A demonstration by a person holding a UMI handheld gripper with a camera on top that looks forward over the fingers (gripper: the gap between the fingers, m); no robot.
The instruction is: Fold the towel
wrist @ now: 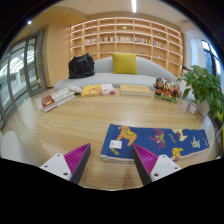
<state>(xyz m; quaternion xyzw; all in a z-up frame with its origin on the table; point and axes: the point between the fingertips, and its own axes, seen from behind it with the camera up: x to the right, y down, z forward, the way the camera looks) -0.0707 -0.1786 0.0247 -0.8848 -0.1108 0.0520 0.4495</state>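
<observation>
The gripper (111, 163) hung wide open and empty above the round light wooden table (80, 125). The blue patterned cloth towel (155, 142) lay flat on the table, just ahead of the magenta-padded fingers (75, 158), mostly toward the right finger.

The gripper (110, 160) shows only the tips of its two fingers with their magenta pads (75, 158), the rest of it running out of view below, and the right fingertip covers part of the near edge of the blue patterned towel (155, 140). The towel's printed figures are too small to make out, as are the covers of the books (98, 90) lying along the far side of the wooden table (90, 120). The items on the wall shelves (125, 38) are too small to tell apart, and the plant (207, 88) is cut off at the side.
</observation>
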